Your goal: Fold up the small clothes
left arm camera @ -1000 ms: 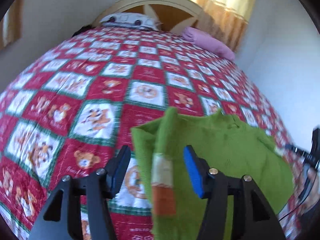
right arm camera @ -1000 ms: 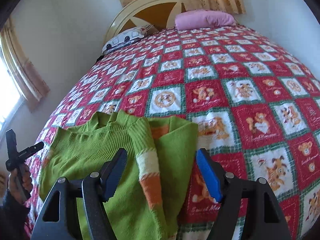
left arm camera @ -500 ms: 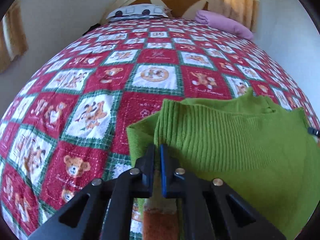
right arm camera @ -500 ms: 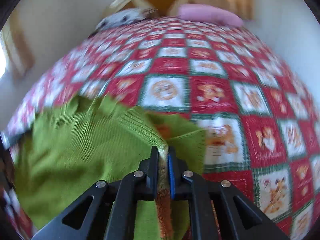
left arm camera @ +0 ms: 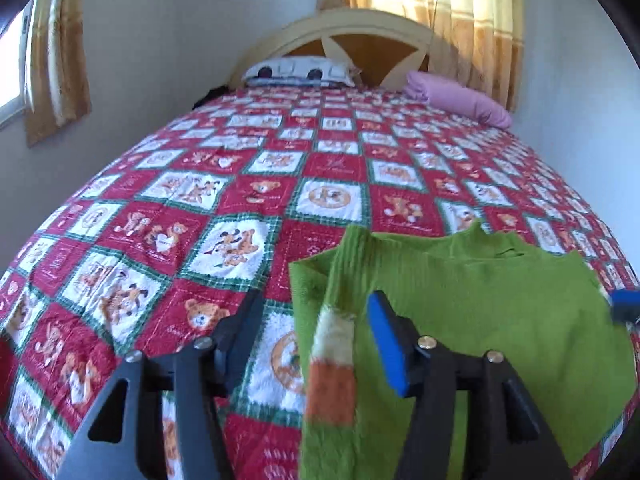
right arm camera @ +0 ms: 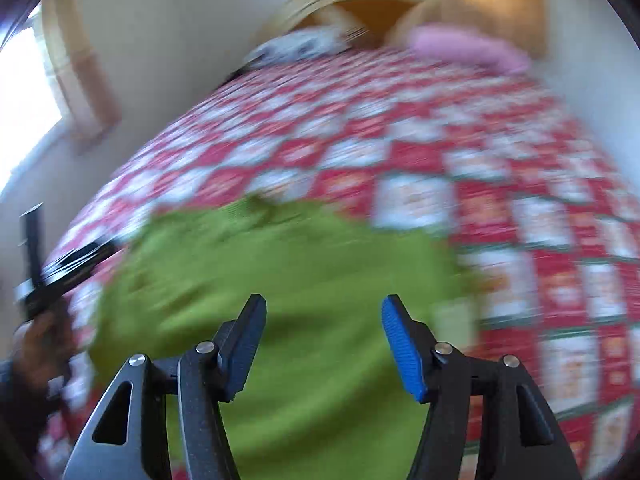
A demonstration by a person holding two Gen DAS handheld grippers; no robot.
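A small green sweater (left arm camera: 500,320) lies flat on the red patchwork quilt (left arm camera: 240,208). Its left sleeve, with a white and orange cuff (left arm camera: 332,360), is folded down along the body. My left gripper (left arm camera: 312,308) straddles that cuff with its jaws opening, and the pads do not touch it. At the right edge of this view is a blue pad of the right gripper (left arm camera: 626,304). The right wrist view is blurred by motion. There my right gripper (right arm camera: 323,308) hangs over the sweater (right arm camera: 280,264), its jaws opening with nothing gripped between them. The left gripper (right arm camera: 40,276) shows at the left edge.
The quilt covers the whole bed. A patterned white pillow (left arm camera: 300,70) and a pink pillow (left arm camera: 460,100) lie at the far end against a cream headboard (left arm camera: 360,36). Curtains hang behind and at the left. A wall runs along the bed's right side.
Half a second ago both grippers were shut on the sweater's sleeves. Now both have let go and stand open. The left sleeve lies folded along the body, and the right gripper has swung sideways.
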